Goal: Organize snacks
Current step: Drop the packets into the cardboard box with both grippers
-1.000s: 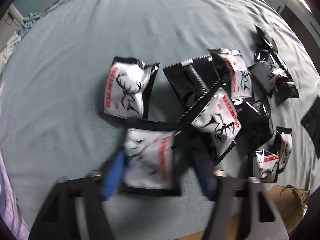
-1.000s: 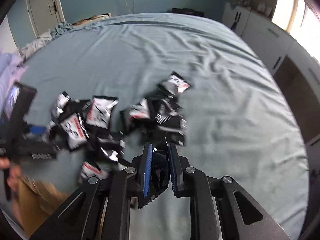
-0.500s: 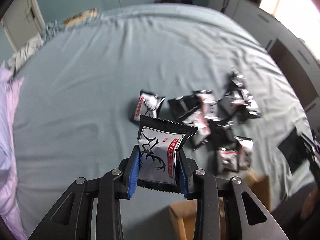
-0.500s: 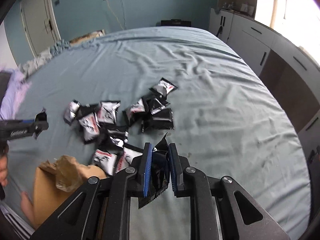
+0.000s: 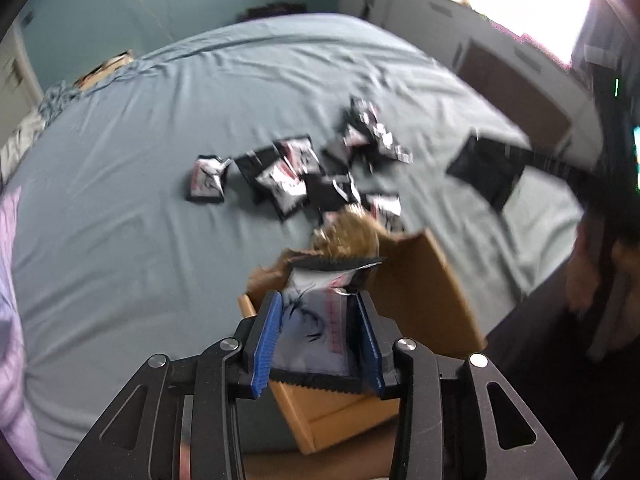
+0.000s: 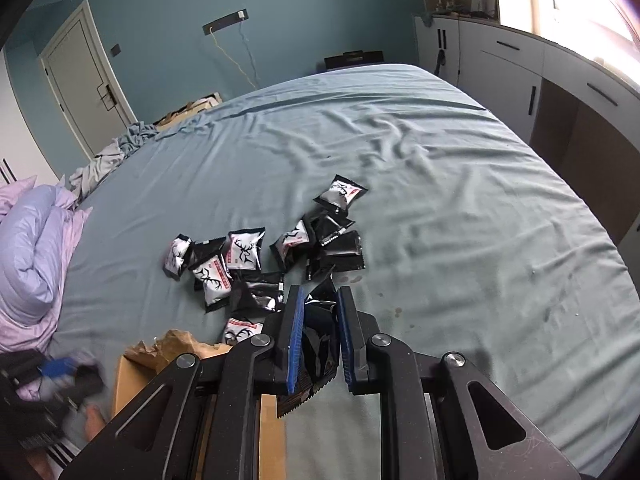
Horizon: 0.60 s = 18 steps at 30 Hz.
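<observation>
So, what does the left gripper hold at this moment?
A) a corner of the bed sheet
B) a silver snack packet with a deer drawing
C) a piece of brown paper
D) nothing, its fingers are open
B: in the left wrist view the left gripper is closed on a silver snack packet with a black deer drawing, above the cardboard box.

Silver deer-print snack packet (image 5: 316, 328) upright over the open cardboard box (image 5: 424, 280), black packet (image 6: 318, 340) held edge-on, loose pile of packets (image 6: 264, 256) scattered on the blue sheet
</observation>
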Tool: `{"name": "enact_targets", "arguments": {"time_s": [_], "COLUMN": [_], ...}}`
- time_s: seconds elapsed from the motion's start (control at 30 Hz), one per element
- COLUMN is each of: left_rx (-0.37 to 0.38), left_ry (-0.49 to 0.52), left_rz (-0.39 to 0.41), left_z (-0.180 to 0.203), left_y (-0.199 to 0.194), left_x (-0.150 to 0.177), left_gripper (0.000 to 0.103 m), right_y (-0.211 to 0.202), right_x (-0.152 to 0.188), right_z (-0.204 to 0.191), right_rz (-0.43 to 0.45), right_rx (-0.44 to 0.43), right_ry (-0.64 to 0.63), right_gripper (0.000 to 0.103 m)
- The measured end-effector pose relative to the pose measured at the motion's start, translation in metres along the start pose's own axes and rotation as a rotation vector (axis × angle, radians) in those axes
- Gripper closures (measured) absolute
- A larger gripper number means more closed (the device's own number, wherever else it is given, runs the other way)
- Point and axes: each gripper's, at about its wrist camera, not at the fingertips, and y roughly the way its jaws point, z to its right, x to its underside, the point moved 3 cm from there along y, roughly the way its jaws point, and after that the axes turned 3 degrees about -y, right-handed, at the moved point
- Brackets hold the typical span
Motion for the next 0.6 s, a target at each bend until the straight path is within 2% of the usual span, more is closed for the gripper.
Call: {"name": "enact_targets", "arguments": {"time_s": [0.07,0.13,0.17,0.3,0.43,0.6], "left_rx": [-0.016,-0.020,-0.029,-0.041,-0.131,-0.199], "left_ry": [0.033,0.038,0.033,-0.040,-0.118,-0.158], "left_rz": [-0.006,0.002,0.017,0.045,0.053,0.047], "left_z": [0.007,0.008,0.007,-0.008,-0.030,-0.042], "left_y": [0.002,0.002,0.001,0.002,0.006,0.008], "left_x": [0.002,0.001,0.001,-0.006,-0.010,-0.009], "left_gripper": [0.055,0.024,0.019,0.018,0.018,0.018], "right_y": [-0.001,-0.002,-0.003,-0.010,-0.017,-0.015], "right_x": [0.002,0.004,0.004,0.007,0.015,0.031], "right_z": [0.000,-0.001,-0.002,-0.009,-0.028,-0.055], "right_rz": [-0.009,-0.012,-0.013,-0.005,-0.007,-0.082], "right_rx": [-0.023,-0.044,-0.057,-0.134,-0.228,-0.369], "right_ry": [0.016,0.019,0.019,0.007,-0.081,-0.209], "right_gripper": [0.088,0.088,0.088,0.088,0.088,0.088]}}
